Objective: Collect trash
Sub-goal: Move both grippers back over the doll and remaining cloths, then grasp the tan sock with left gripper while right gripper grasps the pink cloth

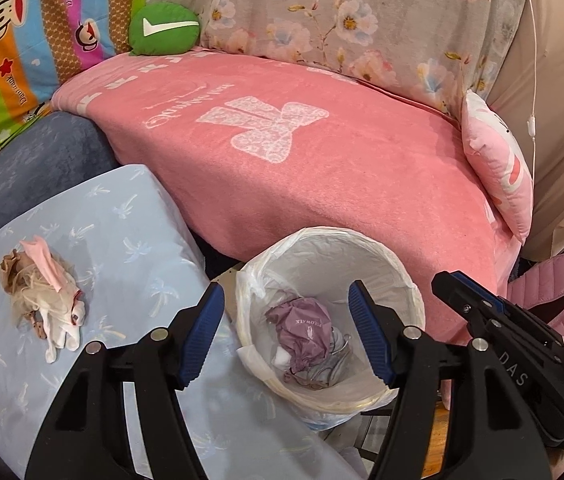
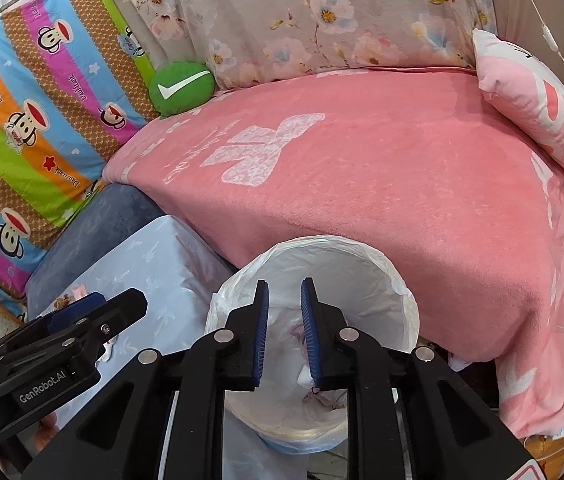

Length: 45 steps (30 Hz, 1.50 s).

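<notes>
Hovering: both grippers, left [image 1: 285, 336] & right [image 2: 284, 334], above trash bin [image 1: 409, 280].

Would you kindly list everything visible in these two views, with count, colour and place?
Bin: one, white liner, on the floor in front of the sofa.
Wrapper: one, mauve, crumpled inside the bin.
Trash pile: one heap, white, pink and tan, on the blue cloth.
Blue cloth: one, pale blue, left of the bin.
Blanket: one, pink, over the sofa seat.
Green cushion: one, white tick, behind the blanket.
Pink pillow: one, at the blanket's right end.
Striped sheet: one, multicolour, far left.
Left gripper: black, blue pads, open above the bin.
Right gripper: black, blue pads, narrowly open above the bin.
</notes>
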Each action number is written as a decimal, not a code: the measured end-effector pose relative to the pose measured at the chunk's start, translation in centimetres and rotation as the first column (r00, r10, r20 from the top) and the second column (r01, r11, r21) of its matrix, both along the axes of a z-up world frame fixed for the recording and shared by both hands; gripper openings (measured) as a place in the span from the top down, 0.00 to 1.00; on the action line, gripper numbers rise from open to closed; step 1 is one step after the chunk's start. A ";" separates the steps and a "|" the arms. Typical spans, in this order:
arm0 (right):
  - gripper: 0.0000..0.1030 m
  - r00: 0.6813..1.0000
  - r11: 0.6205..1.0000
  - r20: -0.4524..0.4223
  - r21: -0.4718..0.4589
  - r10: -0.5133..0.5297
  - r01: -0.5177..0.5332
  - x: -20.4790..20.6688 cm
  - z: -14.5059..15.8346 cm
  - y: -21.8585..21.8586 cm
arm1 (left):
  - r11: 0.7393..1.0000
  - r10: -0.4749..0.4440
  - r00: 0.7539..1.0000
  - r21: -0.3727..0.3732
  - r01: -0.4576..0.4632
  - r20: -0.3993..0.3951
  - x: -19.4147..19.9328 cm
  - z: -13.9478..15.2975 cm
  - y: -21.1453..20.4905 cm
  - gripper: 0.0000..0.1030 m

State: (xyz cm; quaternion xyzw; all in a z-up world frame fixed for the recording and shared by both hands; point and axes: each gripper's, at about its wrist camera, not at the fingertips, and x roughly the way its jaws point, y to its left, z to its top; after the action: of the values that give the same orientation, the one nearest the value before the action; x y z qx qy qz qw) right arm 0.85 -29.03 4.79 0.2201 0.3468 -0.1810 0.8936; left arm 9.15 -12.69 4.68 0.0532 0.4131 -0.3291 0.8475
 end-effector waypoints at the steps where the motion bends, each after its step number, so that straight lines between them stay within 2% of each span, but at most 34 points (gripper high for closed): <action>1: 0.81 1.000 1.000 -0.003 0.001 0.006 -0.006 0.2 -0.1 0.3 | 1.000 0.006 1.000 0.001 -0.006 -0.003 0.2 -0.1 0.3 0.40; 4: 0.78 1.000 1.000 -0.011 0.000 0.027 -0.027 0.8 -0.3 1.2 | 1.000 0.019 1.000 0.006 -0.019 -0.006 0.6 -0.3 1.2 0.40; 20: 0.77 0.988 0.989 -0.056 -0.004 0.144 -0.145 4.3 -1.5 6.7 | 0.990 0.141 0.989 0.012 -0.140 -0.039 3.6 -1.5 7.1 0.40; 24: 0.72 0.983 0.985 -0.073 -0.010 0.171 -0.172 5.2 -1.8 8.4 | 0.986 0.165 0.985 0.015 -0.165 -0.046 4.2 -1.8 8.6 0.40; 27: 0.71 0.976 0.980 -0.083 -0.006 0.200 -0.201 6.1 -1.9 9.8 | 0.982 0.189 0.981 0.023 -0.188 -0.045 4.7 -2.0 9.9 0.35; 29: 0.70 0.972 0.976 -0.088 -0.007 0.218 -0.220 6.6 -2.0 10.8 | 0.976 0.216 0.975 0.026 -0.215 -0.042 5.0 -2.1 10.9 0.27; 32: 0.67 0.963 0.967 -0.095 -0.006 0.252 -0.254 7.8 -2.3 12.6 | 0.966 0.258 0.965 0.029 -0.257 -0.040 5.8 -2.4 12.8 0.24; 40: 0.67 0.933 0.938 -0.098 0.019 0.347 -0.347 11.9 -3.1 17.6 | 0.923 0.383 0.922 0.049 -0.381 -0.054 9.2 -3.7 18.5 0.22; 45: 0.67 0.914 0.919 -0.095 0.042 0.395 -0.393 14.9 -3.8 20.5 | 0.903 0.430 0.901 0.046 -0.428 -0.061 11.8 -4.4 20.8 0.22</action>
State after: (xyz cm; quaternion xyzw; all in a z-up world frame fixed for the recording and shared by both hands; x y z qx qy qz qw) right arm 15.73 -8.58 1.00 0.1459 0.4309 -0.0047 0.8905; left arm 20.98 8.12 0.30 -0.0373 0.4490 -0.1298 0.8833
